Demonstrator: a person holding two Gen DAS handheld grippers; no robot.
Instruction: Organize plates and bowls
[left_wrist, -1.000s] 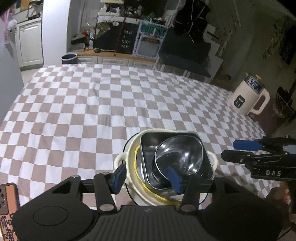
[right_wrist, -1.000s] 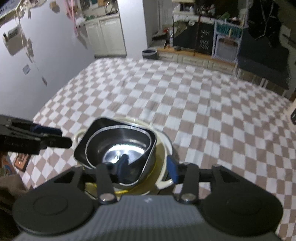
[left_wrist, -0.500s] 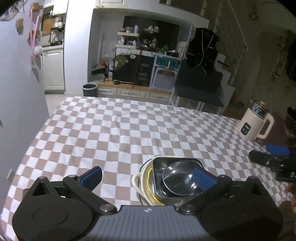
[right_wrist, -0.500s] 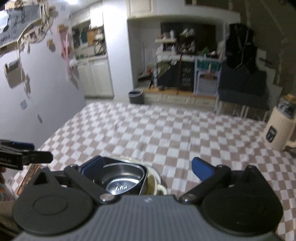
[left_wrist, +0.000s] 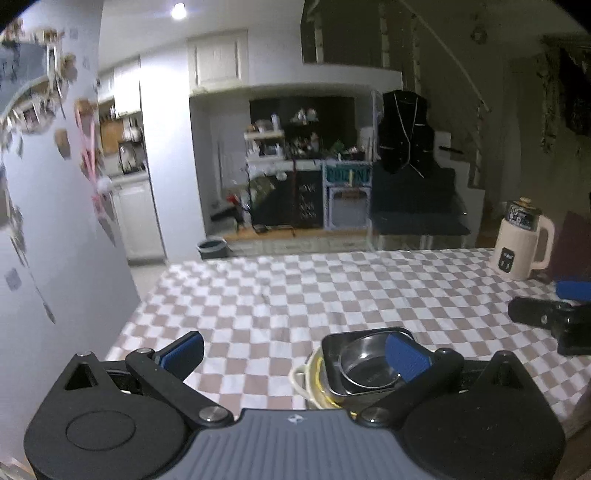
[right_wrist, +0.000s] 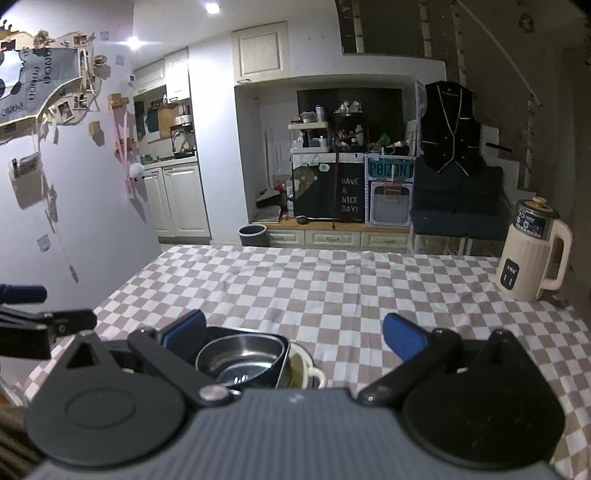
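While both the left gripper (left_wrist: 295, 350) and right gripper (right_wrist: 293, 332) stand spread wide and empty, a round steel bowl (right_wrist: 240, 360) nests in a dark square dish (left_wrist: 364, 336); both sit inside a cream handled pot (right_wrist: 314, 376) on the checked tablecloth (right_wrist: 332, 288).

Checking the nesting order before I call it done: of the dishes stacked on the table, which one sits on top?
The round steel bowl is innermost and on top. It sits inside the dark square tray, which rests in the cream handled pot at the bottom.
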